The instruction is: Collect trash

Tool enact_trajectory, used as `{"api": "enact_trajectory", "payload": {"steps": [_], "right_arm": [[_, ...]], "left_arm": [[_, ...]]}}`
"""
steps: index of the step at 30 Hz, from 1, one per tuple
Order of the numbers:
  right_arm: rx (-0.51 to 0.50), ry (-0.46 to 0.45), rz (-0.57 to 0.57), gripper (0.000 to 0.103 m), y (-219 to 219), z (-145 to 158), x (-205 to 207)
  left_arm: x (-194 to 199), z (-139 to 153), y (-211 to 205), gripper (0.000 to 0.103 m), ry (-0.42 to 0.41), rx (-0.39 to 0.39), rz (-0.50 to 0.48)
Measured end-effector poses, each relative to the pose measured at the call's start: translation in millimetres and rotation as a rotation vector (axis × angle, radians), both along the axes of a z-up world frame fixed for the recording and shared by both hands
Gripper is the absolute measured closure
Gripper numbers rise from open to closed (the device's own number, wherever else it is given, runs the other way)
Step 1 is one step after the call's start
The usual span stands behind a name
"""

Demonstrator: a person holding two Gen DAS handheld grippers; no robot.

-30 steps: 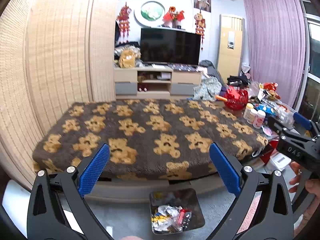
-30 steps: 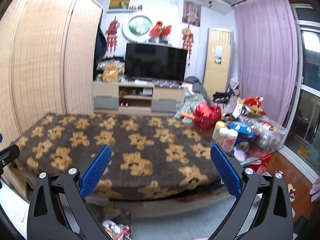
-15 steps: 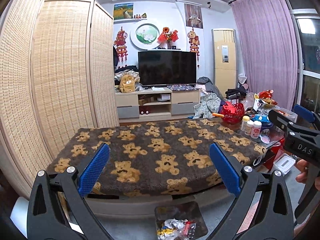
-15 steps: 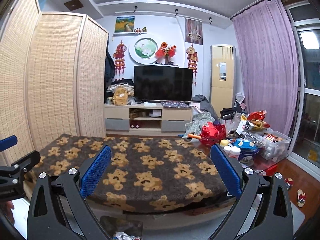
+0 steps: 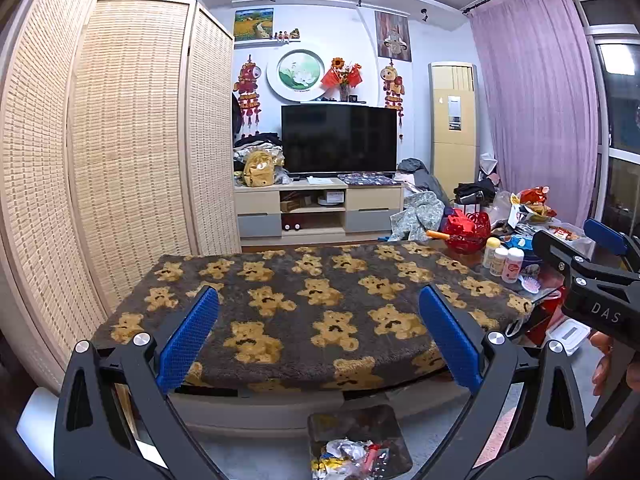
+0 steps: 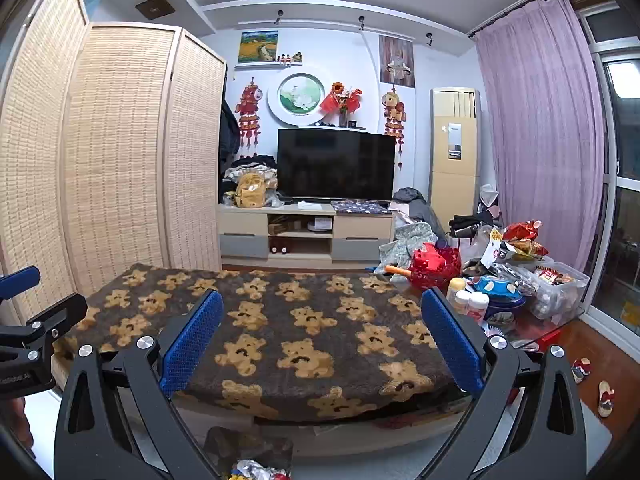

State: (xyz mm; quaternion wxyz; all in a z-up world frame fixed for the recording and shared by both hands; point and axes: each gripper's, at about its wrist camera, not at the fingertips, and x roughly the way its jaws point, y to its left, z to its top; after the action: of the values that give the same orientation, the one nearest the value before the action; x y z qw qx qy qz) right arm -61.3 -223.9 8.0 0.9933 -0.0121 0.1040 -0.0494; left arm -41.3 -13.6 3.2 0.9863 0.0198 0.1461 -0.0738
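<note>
A dark bin [image 5: 358,426] on the floor in front of the table holds crumpled wrappers [image 5: 348,458]; its top also shows in the right wrist view as the bin [image 6: 248,446]. My left gripper [image 5: 318,312] is open and empty, held above the table's near edge. My right gripper [image 6: 322,316] is open and empty too, beside it to the right. The right gripper's body [image 5: 592,280] shows at the right edge of the left wrist view, with a hand below it. The left gripper's body [image 6: 32,344] shows at the left edge of the right wrist view.
A low table carries a brown bear-print blanket [image 5: 316,304]. Bottles [image 5: 504,260], a red basket [image 5: 466,232], snack bags and a plastic tub [image 6: 560,284] crowd its right end. A woven screen [image 5: 120,160] stands left, a TV cabinet [image 5: 320,208] behind. Slippers [image 6: 600,388] lie on the floor.
Both grippers have tilted upward, so the ceiling shows and the bin has slid toward the bottom edge. Both stay open and empty.
</note>
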Motion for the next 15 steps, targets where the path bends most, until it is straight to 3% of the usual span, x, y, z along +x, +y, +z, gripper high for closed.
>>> {"api": "enact_trajectory", "payload": {"steps": [15], "right_arm": [[-0.002, -0.006, 0.001, 0.003, 1.9, 5.1, -2.0]], "left_arm": [[-4.7, 8.5, 5.1, 0.008, -0.033, -0.025, 0.014]]}}
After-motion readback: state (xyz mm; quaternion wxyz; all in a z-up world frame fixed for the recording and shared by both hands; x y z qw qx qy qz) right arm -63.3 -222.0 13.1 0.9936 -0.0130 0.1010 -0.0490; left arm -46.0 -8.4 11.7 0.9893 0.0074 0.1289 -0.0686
